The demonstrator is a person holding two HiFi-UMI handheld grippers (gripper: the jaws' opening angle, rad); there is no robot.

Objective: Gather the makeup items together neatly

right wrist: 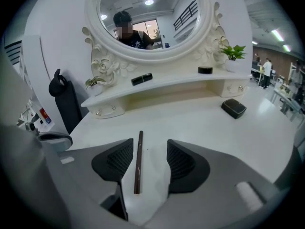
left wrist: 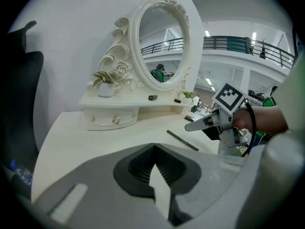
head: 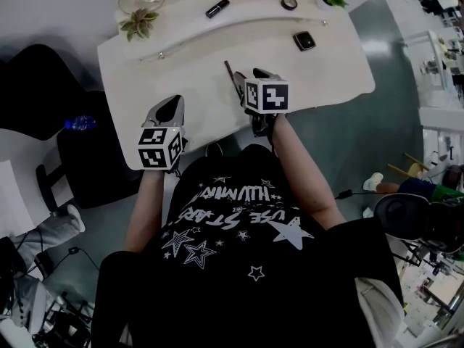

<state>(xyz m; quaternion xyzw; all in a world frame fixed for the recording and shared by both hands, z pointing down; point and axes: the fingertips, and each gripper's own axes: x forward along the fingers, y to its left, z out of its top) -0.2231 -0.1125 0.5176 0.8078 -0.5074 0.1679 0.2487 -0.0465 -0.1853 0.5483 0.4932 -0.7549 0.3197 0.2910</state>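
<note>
1 makeup pencil [right wrist: 138, 161], untouched, between parted jaws of right gripper [right wrist: 149, 160]

Large hall — vanity table [head: 190, 69], balcony railing [left wrist: 238, 44].

Pencil [right wrist: 138, 161] on table [right wrist: 200, 123]; compact [right wrist: 233, 108] rightward.

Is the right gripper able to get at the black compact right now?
Probably yes: the compact lies in the open on the table, nothing between, and the right gripper is open around the pencil.
</note>
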